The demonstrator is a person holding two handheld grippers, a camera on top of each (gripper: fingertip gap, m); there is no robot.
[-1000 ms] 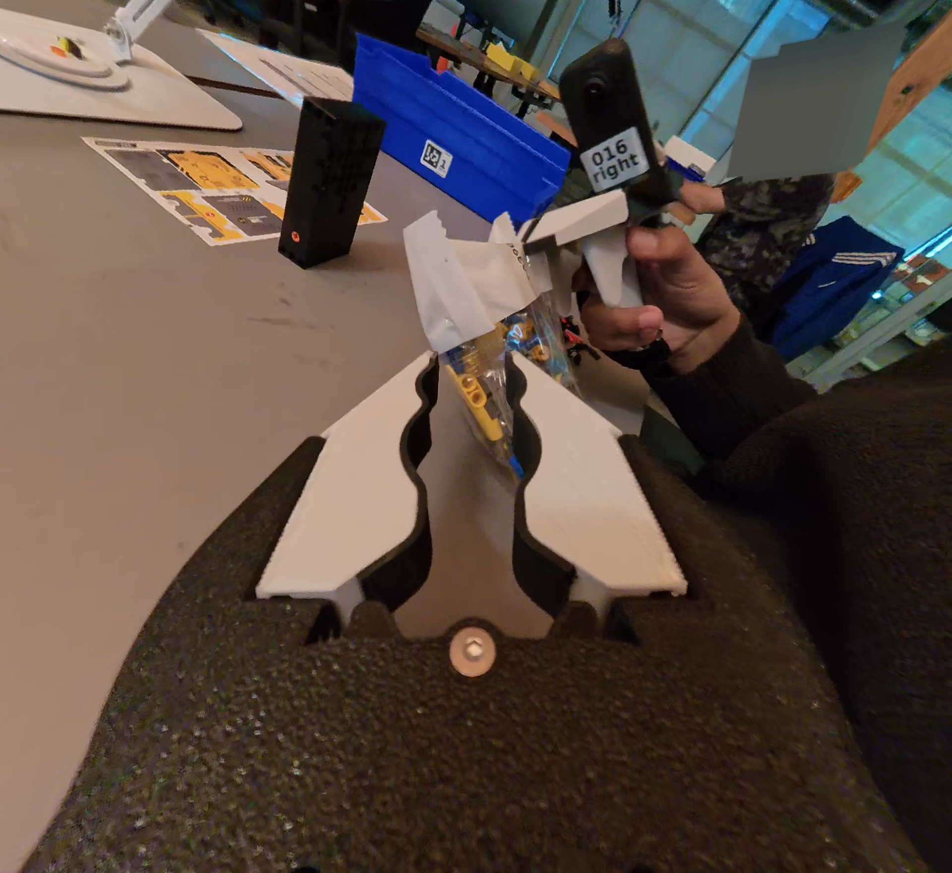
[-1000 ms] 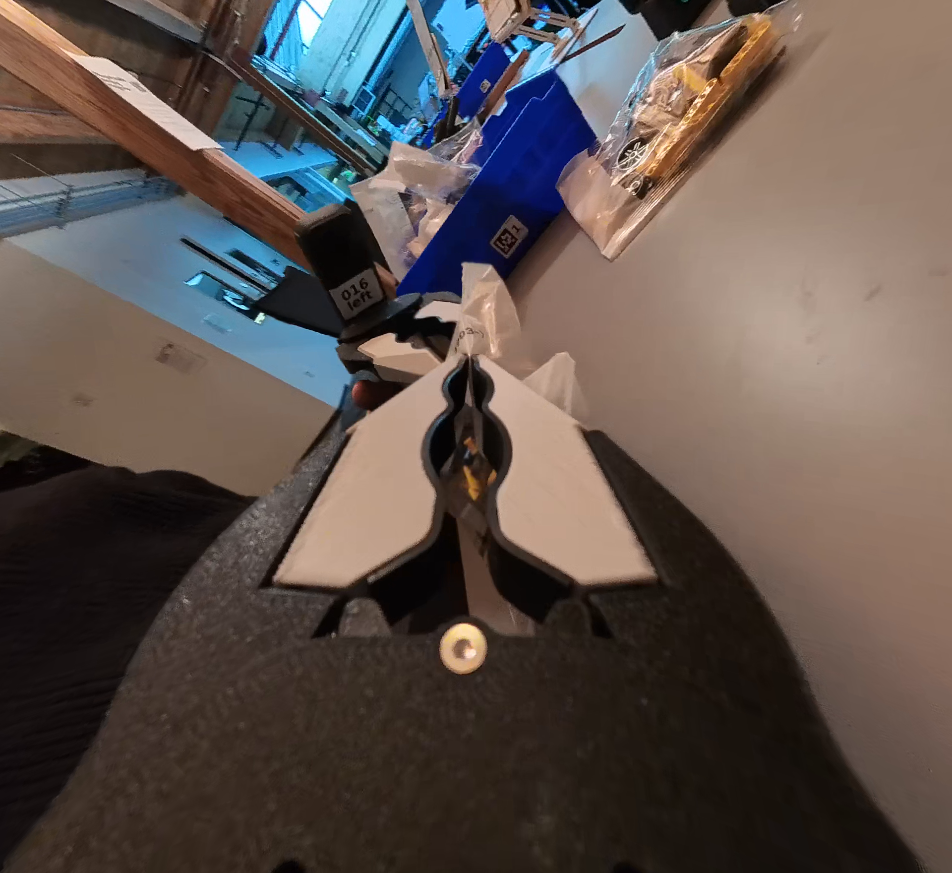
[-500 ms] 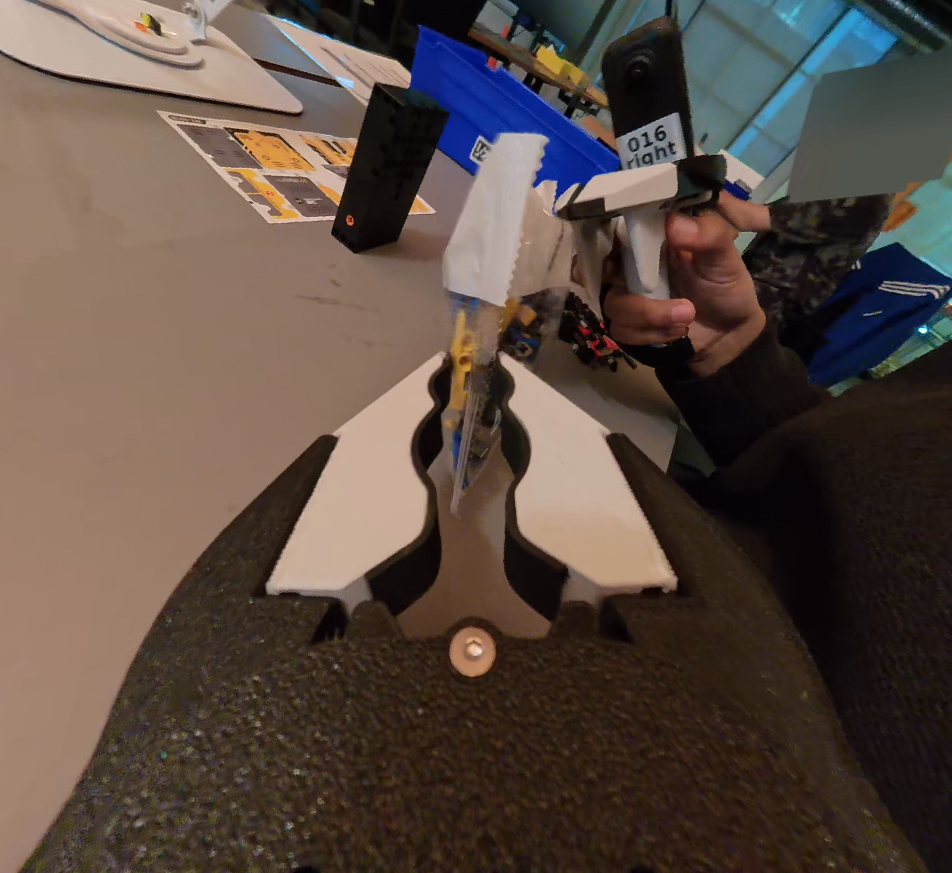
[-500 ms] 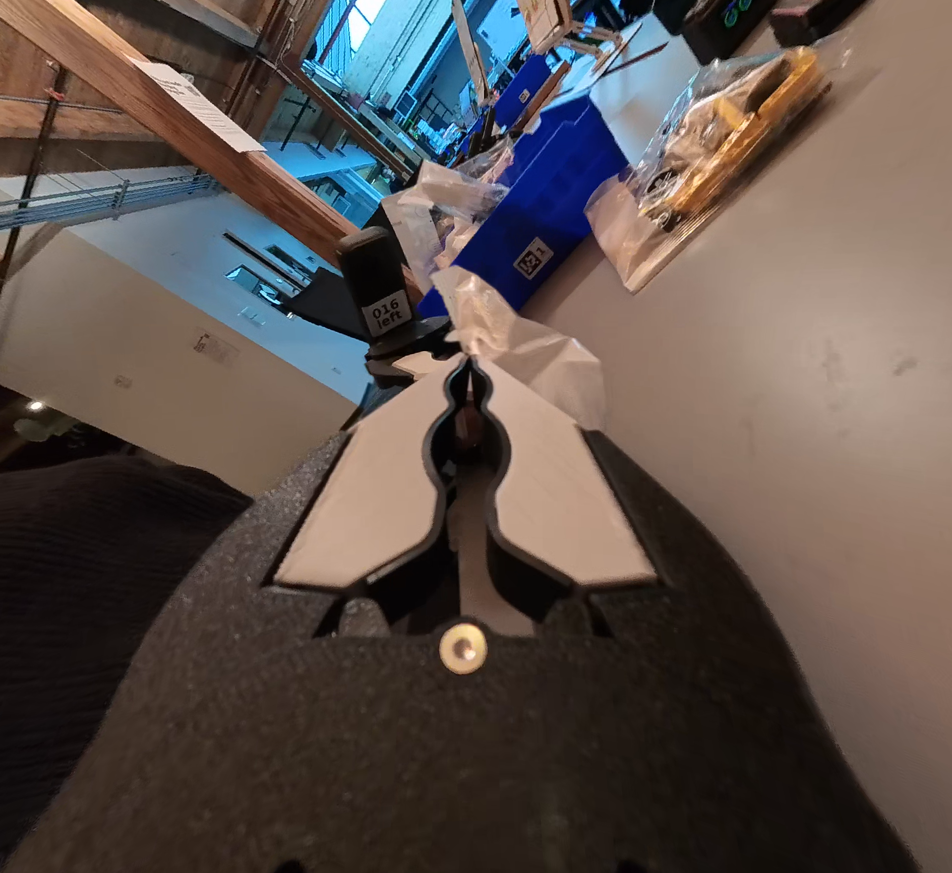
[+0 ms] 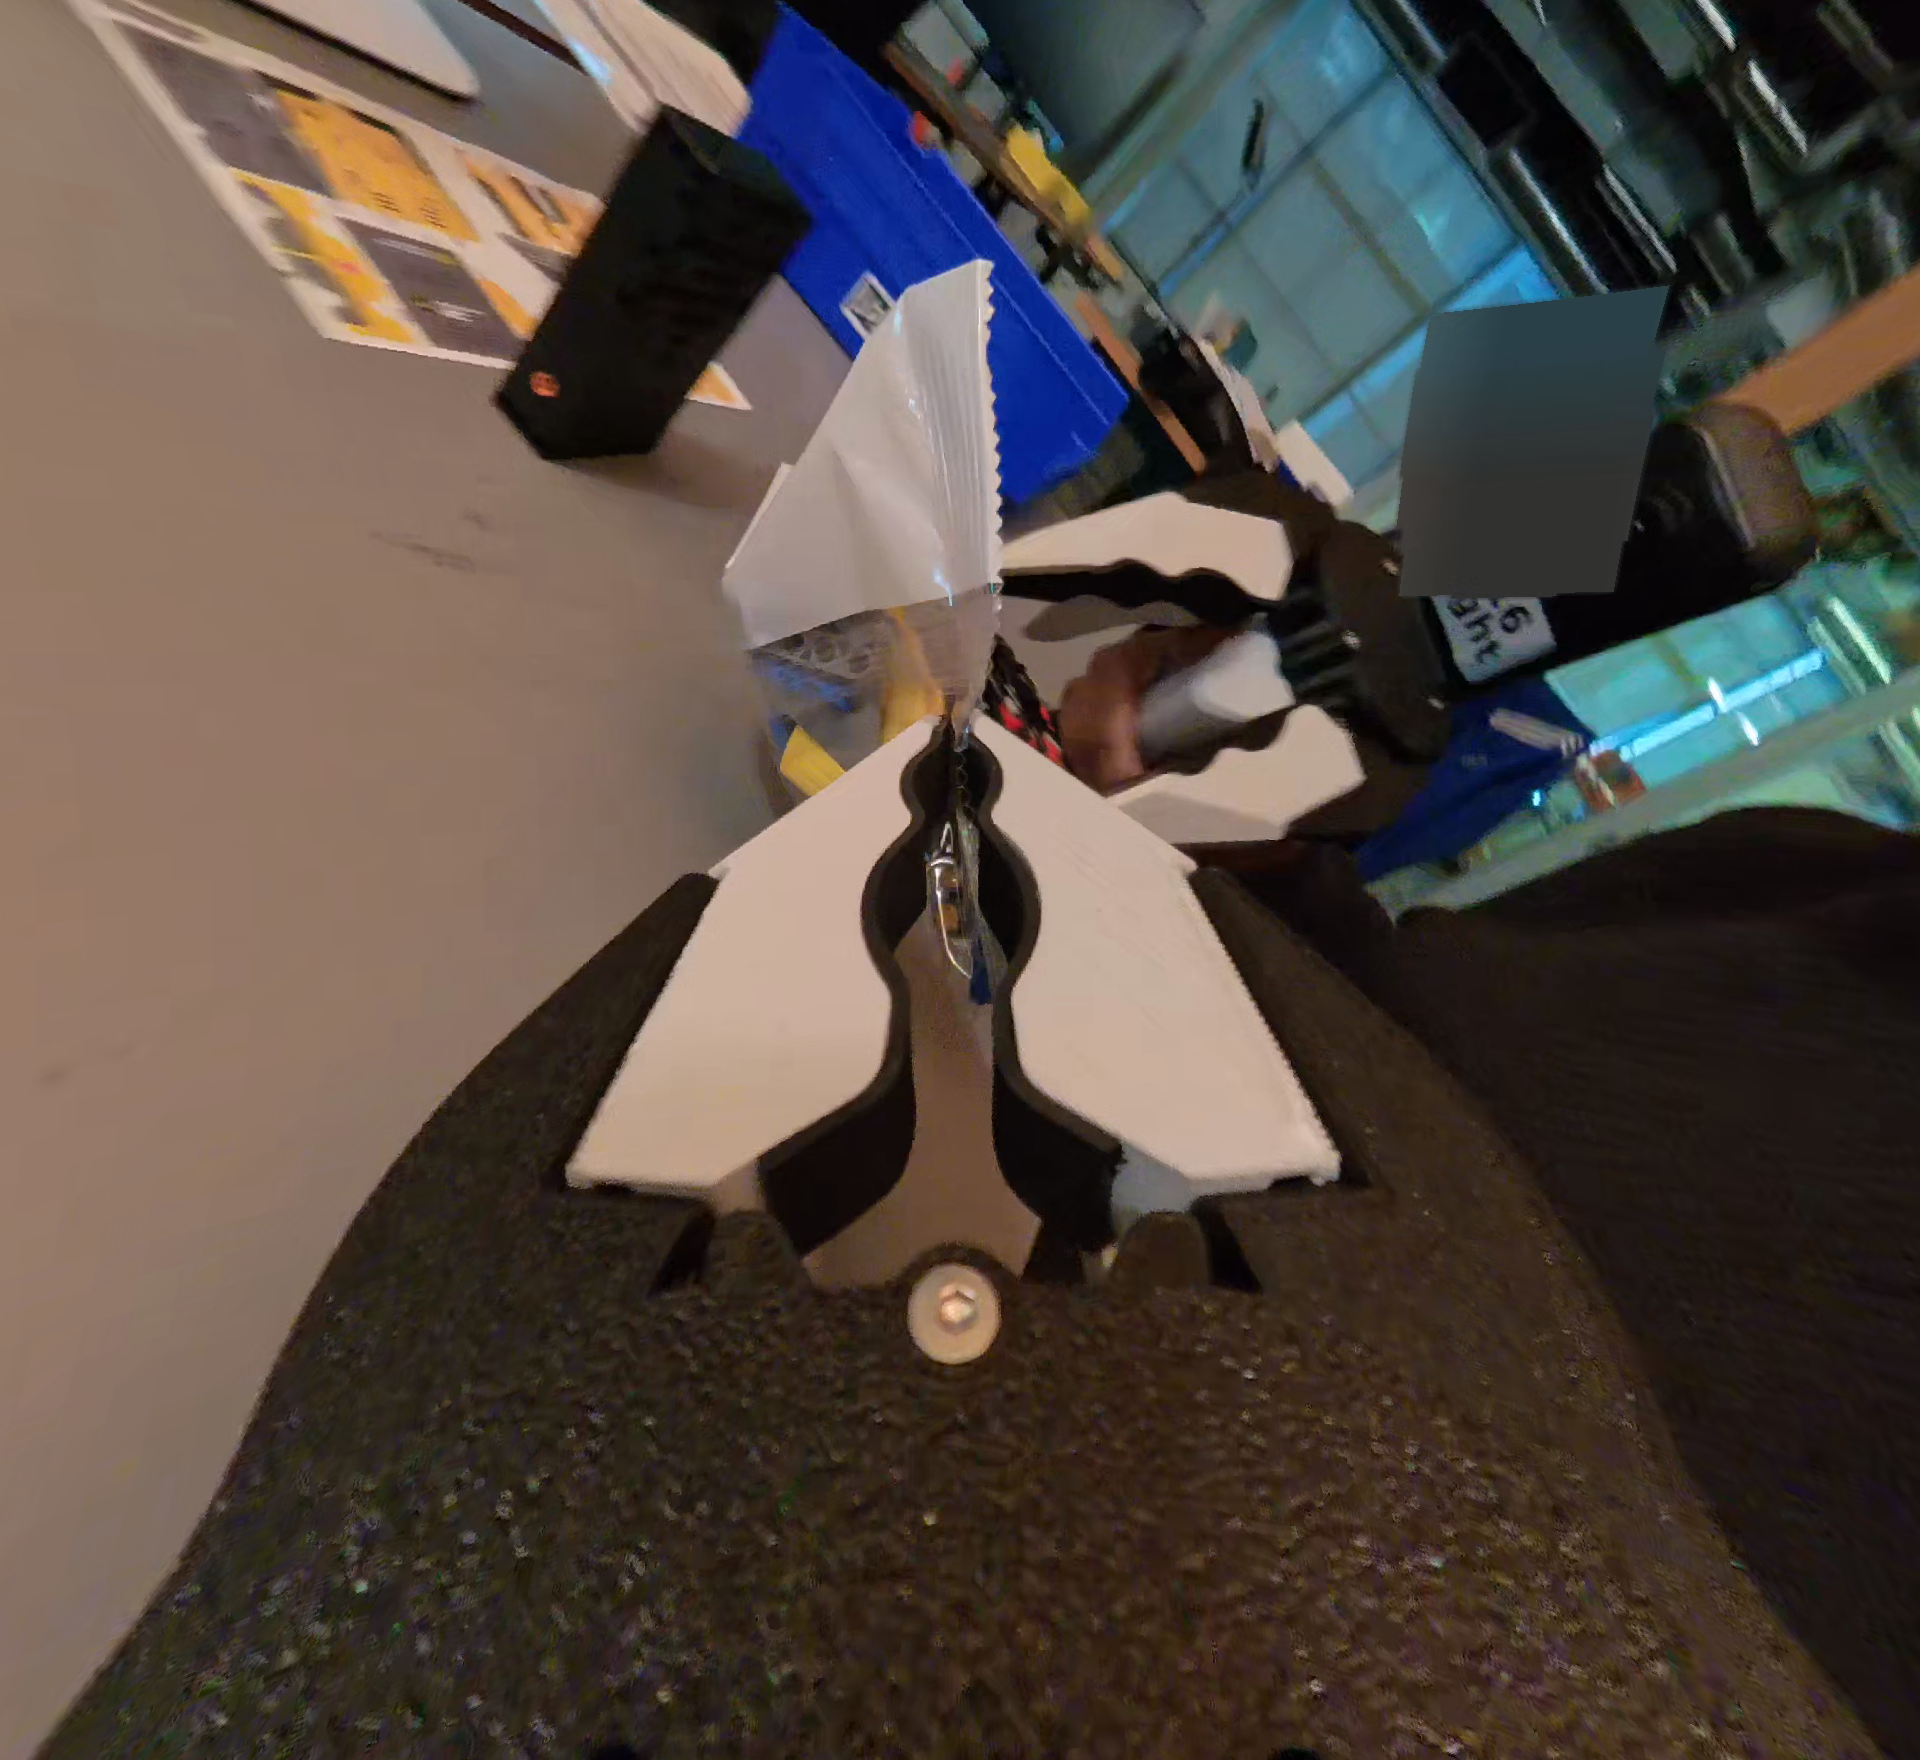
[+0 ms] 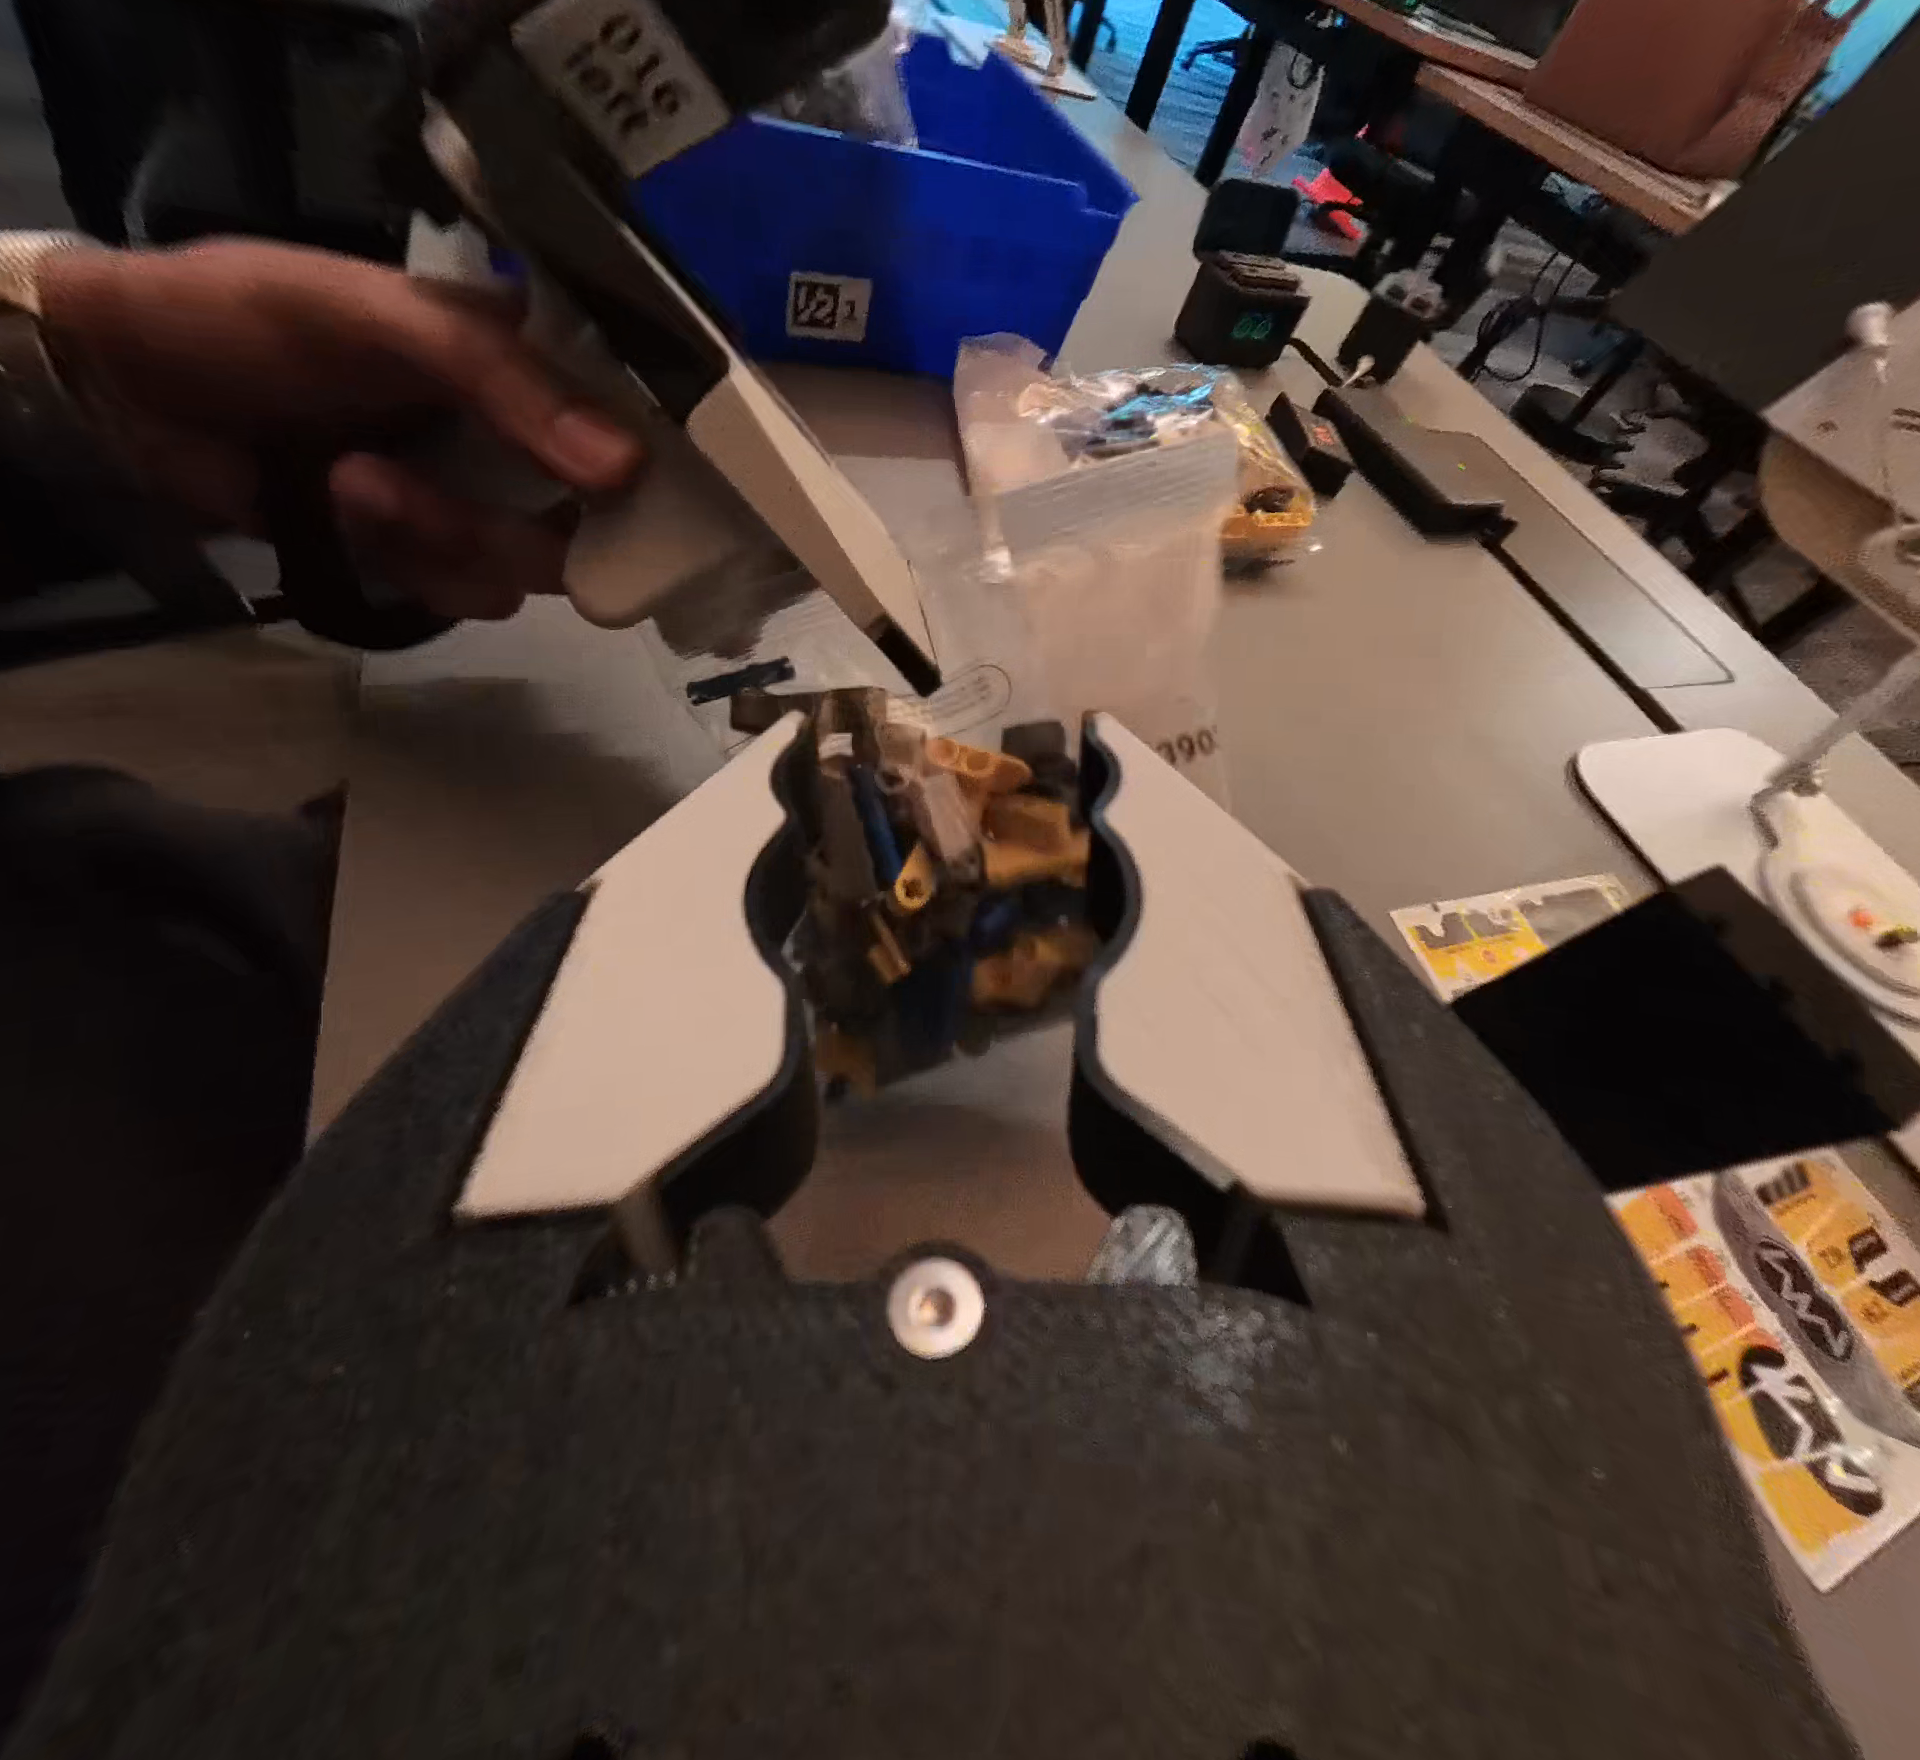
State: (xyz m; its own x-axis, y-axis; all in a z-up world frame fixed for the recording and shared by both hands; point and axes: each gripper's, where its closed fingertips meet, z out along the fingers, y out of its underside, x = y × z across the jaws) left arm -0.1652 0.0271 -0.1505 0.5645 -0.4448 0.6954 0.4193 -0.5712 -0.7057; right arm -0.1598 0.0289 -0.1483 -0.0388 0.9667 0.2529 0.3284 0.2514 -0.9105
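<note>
My left gripper (image 5: 951,739) is shut on the edge of a clear plastic bag (image 5: 883,505) with a white top. The bag holds small yellow, blue and grey toy parts and hangs just above the grey table (image 5: 260,671). In the right wrist view the left gripper (image 6: 912,663) pinches the bag (image 6: 1122,588) from above. My right gripper (image 6: 945,734) is open, and the bag's parts (image 6: 966,869) show between its fingers, which do not press on them. In the left wrist view the right gripper (image 5: 1081,671) stands open just right of the bag.
A blue bin (image 6: 883,235) stands behind, with a second bag of parts (image 6: 1143,422) beside it. A black upright box (image 5: 644,308) stands on a yellow printed sheet (image 5: 353,193). Black chargers (image 6: 1247,308) and a white lamp base (image 6: 1683,806) lie to the right. Less than 4 cm separates the two grippers' tips.
My left gripper closed on the bag's edge. My right gripper, shut on the bag's top before, opened, let go and swung round so the bag now shows between its fingers.
</note>
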